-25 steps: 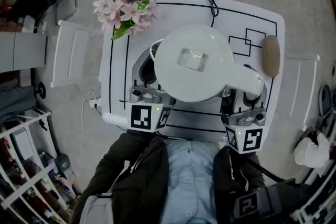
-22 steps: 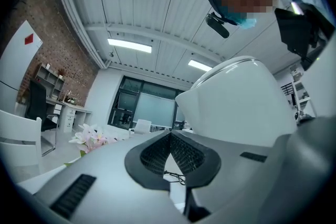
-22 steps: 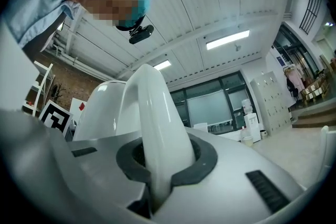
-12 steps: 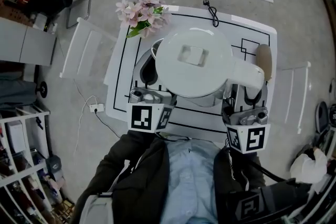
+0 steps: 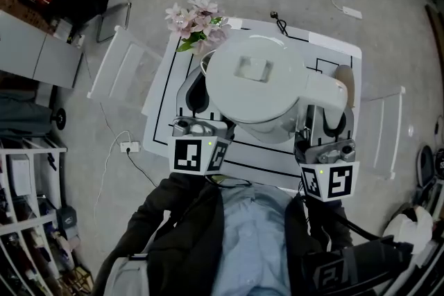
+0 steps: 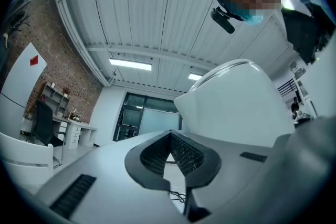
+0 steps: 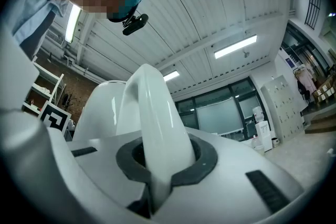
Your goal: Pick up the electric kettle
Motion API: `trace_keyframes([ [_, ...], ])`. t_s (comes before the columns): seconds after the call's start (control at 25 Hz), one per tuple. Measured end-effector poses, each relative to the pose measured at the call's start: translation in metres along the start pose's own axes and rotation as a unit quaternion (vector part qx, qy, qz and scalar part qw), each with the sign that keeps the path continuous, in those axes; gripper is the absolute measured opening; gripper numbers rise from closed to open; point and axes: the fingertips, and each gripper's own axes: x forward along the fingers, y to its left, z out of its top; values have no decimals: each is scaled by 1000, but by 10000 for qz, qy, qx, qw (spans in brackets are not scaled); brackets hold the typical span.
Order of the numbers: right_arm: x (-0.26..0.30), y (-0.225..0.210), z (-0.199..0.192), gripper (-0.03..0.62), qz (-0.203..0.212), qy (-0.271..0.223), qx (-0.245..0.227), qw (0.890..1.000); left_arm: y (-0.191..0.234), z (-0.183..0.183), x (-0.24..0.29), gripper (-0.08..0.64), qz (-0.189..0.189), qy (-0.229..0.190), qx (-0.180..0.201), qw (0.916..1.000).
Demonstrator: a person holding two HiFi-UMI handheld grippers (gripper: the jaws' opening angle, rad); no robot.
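Pink flowers (image 5: 198, 19) stand at the far left corner of the surface (image 5: 154, 118); the left gripper (image 6: 170, 157) has its jaws together on nothing, just beside the white electric kettle (image 5: 255, 86); the kettle is held over the surface's middle; the right gripper (image 7: 156, 165) is clamped on its handle (image 5: 326, 93).

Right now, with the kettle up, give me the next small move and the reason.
Probably hold the kettle level where it is. It looks clear of the table, and the right gripper has its jaws shut on the handle alone. The left gripper sits beside the kettle with nothing between its jaws, so one narrow grip seems to carry all the weight.
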Motion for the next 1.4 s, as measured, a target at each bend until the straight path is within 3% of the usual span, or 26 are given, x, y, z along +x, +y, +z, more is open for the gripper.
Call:
trace_keyframes([
  [0.4, -6, 2, 15, 38, 82, -87, -47, 9999, -8, 16, -9, 5, 75, -84, 45, 9999],
  [1.4, -8, 11, 14, 37, 37, -120, -178, 9998, -2, 12, -15, 5, 83, -97, -34, 9999],
])
